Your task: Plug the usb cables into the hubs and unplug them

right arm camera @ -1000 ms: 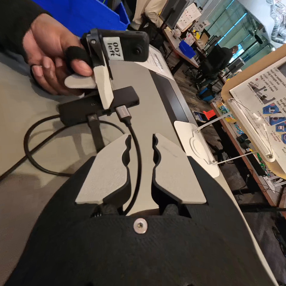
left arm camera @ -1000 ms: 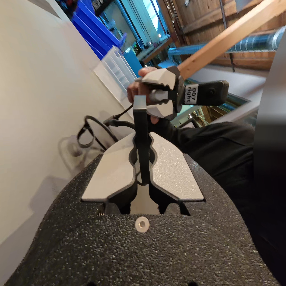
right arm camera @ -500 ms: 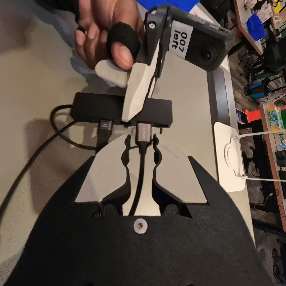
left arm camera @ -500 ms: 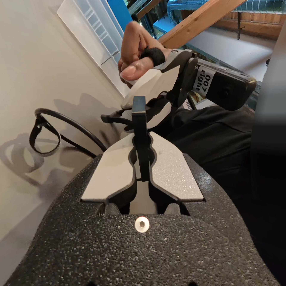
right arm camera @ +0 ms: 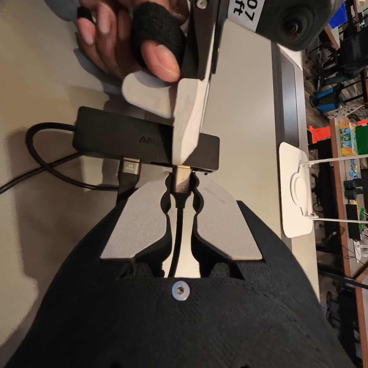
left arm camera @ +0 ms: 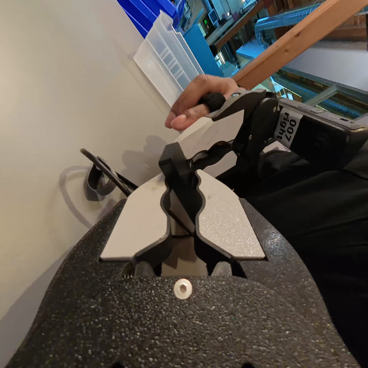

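Left jaws: my left gripper [left arm camera: 182,175] is clamped on the black USB hub [left arm camera: 180,179], which stands edge-on between the two grey pads.
Right jaws: my right gripper [right arm camera: 181,177] has its fingers either side of a grey USB plug [right arm camera: 181,180], the tips touching or nearly touching its shell; I cannot tell if they are pressing on it.
Hub: in the right wrist view the USB hub [right arm camera: 119,137] lies across the beige table [right arm camera: 39,79], just beyond my right fingertips, with the left gripper [right arm camera: 184,139] pinching it from above near its right end.
Plugs in the hub: I count two. The one between my right fingers sits in a port under the left gripper; a second grey plug [right arm camera: 130,168] sits in a port to its left.
Cables: a black cable [right arm camera: 177,235] runs back from the gripped plug between my right fingers; the hub's own lead [right arm camera: 33,143] loops off its left end.
Strap: a dark grey cable strap [left arm camera: 97,186] hangs on a black cable on the table, left of the left gripper.
Containers: one clear plastic divided bin [left arm camera: 169,57] at the far side, contents not discernible; blue bins [left arm camera: 151,14] behind it.
Hands: one bare hand [left arm camera: 197,101] on the right gripper [left arm camera: 225,127], one [right arm camera: 123,37] on the left.
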Motion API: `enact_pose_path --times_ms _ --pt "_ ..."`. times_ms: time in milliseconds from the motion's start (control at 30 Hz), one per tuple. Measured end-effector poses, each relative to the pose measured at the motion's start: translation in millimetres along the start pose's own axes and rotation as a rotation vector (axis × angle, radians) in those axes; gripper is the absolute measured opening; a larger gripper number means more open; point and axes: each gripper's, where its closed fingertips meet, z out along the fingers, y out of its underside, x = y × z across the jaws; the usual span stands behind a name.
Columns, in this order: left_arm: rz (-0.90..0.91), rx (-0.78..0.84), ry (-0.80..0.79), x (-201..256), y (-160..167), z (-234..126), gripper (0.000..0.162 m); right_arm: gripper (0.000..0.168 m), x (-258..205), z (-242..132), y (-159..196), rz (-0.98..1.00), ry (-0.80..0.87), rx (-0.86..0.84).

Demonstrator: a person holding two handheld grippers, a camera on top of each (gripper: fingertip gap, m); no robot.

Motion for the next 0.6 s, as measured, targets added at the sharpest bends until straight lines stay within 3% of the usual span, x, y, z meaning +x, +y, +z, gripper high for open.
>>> enact_pose_path --times_ms 267,467,600 --pt "0.027 -0.013 0.049 2.4 1.9 -1.3 0.015 0.017 -1.0 2.8 -6.4 0.000 0.017 0.058" --pt "0.046 -0.029 0.058 2.8 1.9 -2.7 0.015 0.017 -2.0 1.8 -7.2 0.090 -0.059 0.121" --pt "0.058 -0.050 0.087 5.1 3.5 -6.9 0.014 0.017 -1.0 -0.6 -9.2 -0.009 -0.007 0.119"
